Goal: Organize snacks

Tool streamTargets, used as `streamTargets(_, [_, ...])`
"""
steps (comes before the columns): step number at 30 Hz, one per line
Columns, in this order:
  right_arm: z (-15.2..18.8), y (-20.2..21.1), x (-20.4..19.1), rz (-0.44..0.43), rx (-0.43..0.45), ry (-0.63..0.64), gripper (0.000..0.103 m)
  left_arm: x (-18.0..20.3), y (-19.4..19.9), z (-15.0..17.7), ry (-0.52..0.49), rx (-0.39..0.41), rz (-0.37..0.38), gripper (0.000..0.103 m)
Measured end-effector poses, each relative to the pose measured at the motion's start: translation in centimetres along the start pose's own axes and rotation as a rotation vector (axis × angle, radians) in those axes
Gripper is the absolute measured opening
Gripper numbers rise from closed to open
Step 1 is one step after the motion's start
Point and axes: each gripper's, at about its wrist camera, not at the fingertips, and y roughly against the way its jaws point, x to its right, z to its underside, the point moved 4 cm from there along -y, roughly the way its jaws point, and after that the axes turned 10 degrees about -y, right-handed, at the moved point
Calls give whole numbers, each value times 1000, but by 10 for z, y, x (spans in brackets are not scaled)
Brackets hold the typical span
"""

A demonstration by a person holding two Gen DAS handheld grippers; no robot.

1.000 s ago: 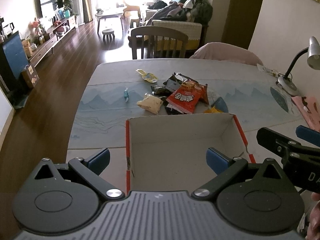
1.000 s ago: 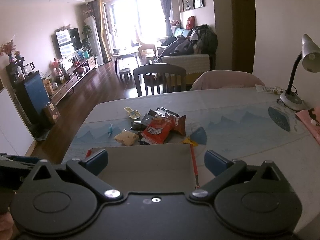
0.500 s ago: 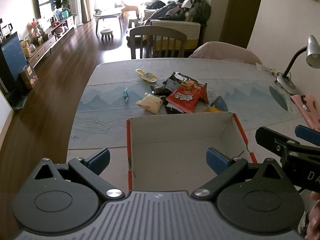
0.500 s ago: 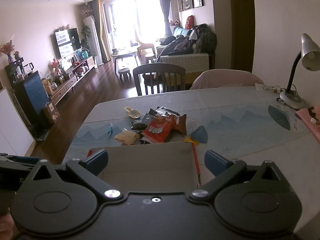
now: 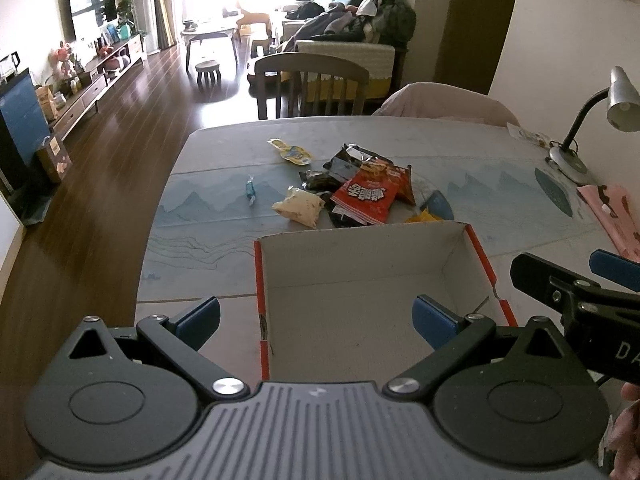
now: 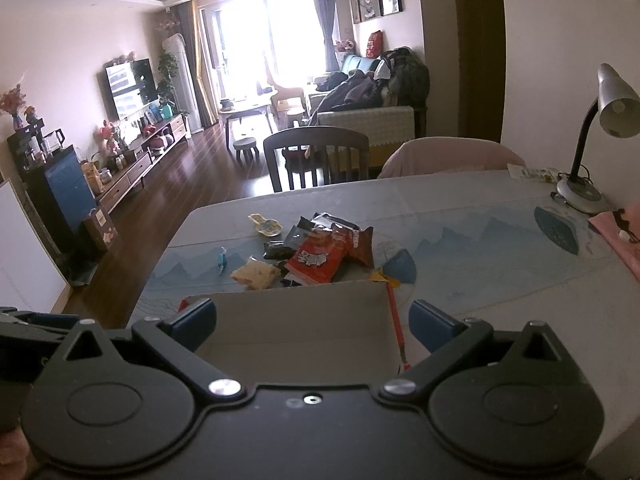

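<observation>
While the left wrist view differs only slightly from a second ago — the table scene sits a touch higher and farther — the left gripper (image 5: 316,314) hangs in the lower part of the frame with its blue-padded fingers (image 5: 200,312) spread wide and nothing between them. Just above them lies the white cardboard box with red edges (image 5: 372,300), empty, in the lower centre. Beyond its far wall, at mid-frame, the snacks wait: a red crinkled chip bag (image 5: 370,196), a pale yellow packet (image 5: 299,208), a small blue wrapped candy (image 5: 251,190) further left. At the right edge the right gripper (image 5: 576,280) reaches in.

From the right wrist view the shift is equally small; the right gripper (image 6: 312,318) is likewise parted and empty at the bottom of the frame, the box (image 6: 296,320) directly ahead and the red bag (image 6: 320,260) above it at centre.

Little has moved, then — no snack appears to be in the box yet, and sorting seems about to start.
</observation>
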Motion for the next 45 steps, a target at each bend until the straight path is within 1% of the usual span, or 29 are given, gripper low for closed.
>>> streamTargets(7, [0,-4,-1,2,-3,9,103,-1,-5,-2,1,-5,7,103])
streamTargets(13, [-12,-25,5,0,-31,21,103,-3,-20,-15,13,-24,24,103])
streamTargets(17, [-34,-45,8,-19,-51,42,102,-7,-36,-32,30,-64,23,103])
streamTargets(23, [-77,-77,14,-64,-89,72,101,-22,-60,-72,9,-66,-25,103])
streamTargets(28, [-112,-118,31,-27,-159,43,100,-36,-102,-104,27,-151,9,103])
streamTargets(31, [-129,-150,42,-8,-207,23,100,-40,-129,-123,30,-200,11,103])
streamTargets(32, [-133,-160,45,2,-230,11,98,-42,-137,-128,39,-218,19,103])
streamTargets(34, [-140,-181,49,-5,-281,-10,97,-46,-157,-139,66,-264,42,103])
streamTargets(36, [-144,-199,51,-2,-311,-25,96,-50,-174,-145,95,-305,57,102])
streamTargets(39, [-139,-226,54,-7,-384,-9,96,-56,-206,-153,142,-379,70,102])
streamTargets(40, [-136,-236,58,4,-410,-11,96,-60,-214,-154,171,-400,72,102])
streamTargets(42, [-129,-258,66,25,-471,-18,94,-74,-230,-155,276,-428,48,102])
streamTargets(43, [-126,-267,71,43,-494,-29,94,-79,-239,-156,317,-438,53,101])
streamTargets(44, [-122,-277,77,63,-517,-42,91,-83,-247,-156,354,-451,61,99])
streamTargets(45, [-119,-286,83,82,-536,-65,85,-86,-255,-155,391,-470,61,98])
